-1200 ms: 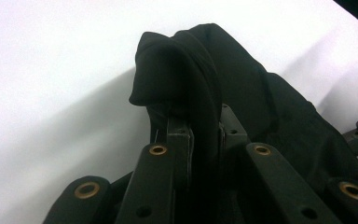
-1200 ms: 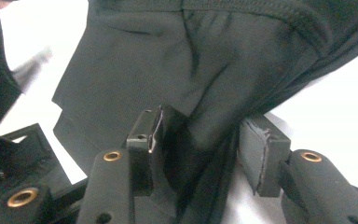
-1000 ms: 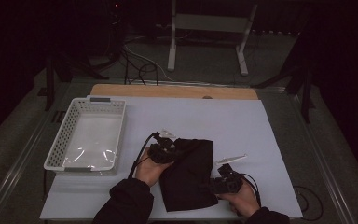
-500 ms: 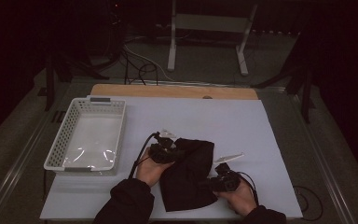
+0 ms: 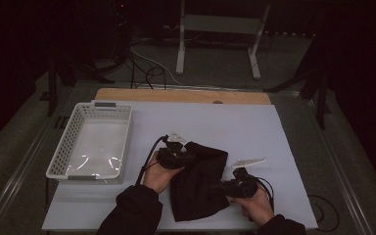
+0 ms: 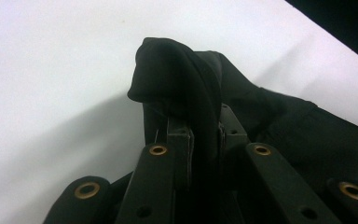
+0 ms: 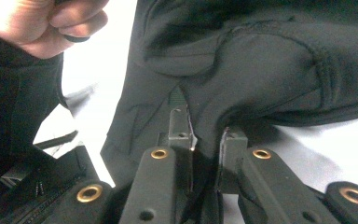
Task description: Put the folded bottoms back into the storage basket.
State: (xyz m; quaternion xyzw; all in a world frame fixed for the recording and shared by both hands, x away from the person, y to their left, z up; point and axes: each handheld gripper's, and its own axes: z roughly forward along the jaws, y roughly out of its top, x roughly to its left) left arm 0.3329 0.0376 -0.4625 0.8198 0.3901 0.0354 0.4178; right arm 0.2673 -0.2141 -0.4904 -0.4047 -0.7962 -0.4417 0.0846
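Observation:
A black cloth [image 5: 198, 188] lies crumpled on the white table [image 5: 254, 127] near its front edge. My left gripper [image 5: 183, 157] is at the cloth's upper left corner. In the left gripper view it [image 6: 204, 135] is shut on a raised fold of the cloth [image 6: 177, 84]. My right gripper [image 5: 223, 187] is at the cloth's right edge and points left. Its jaws [image 7: 206, 133] have just been closing, and their pads now pinch a fold of the cloth [image 7: 261, 70]. The other hand [image 7: 60, 23] shows at the upper left of the right gripper view.
A white mesh basket [image 5: 58, 161] stands at the table's left with a glossy bottom and nothing in it. A wooden strip [image 5: 181, 95] runs along the far edge. Beyond the table are a metal stand [image 5: 218, 44] and cables on a dark floor.
My right gripper has edged left onto the cloth's right edge, and the fold there has bunched. The left gripper and its hold on the cloth look the same.

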